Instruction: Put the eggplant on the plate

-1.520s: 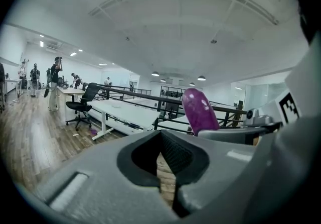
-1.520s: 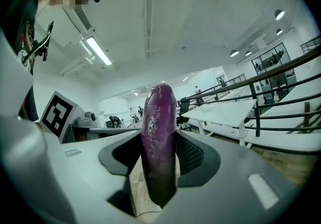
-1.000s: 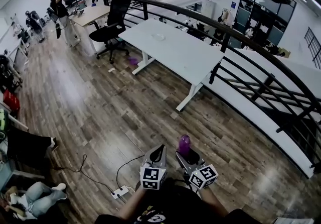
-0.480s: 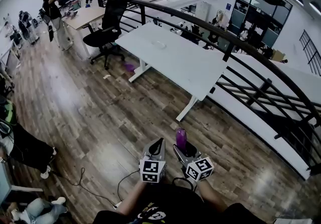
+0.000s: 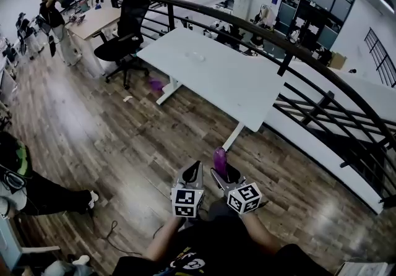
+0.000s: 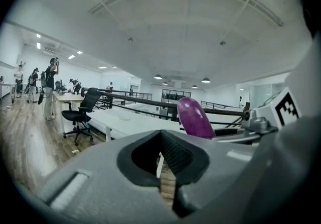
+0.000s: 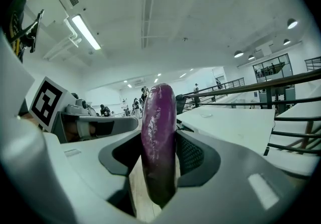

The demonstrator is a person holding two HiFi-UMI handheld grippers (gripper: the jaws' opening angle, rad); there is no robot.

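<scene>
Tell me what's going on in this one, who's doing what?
A person stands on a wooden floor with a gripper in each hand. The right gripper is shut on a purple eggplant, held upright with its tip above the jaws. The left gripper beside it is shut and holds nothing. The white table ahead, with a pale round plate on it, is some way off, so the eggplant is not yet placed.

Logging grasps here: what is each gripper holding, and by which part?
The right gripper clamps the purple eggplant around its lower half, with the upper end sticking out past the jaws. The left gripper holds nothing; its jaws are together.
</scene>
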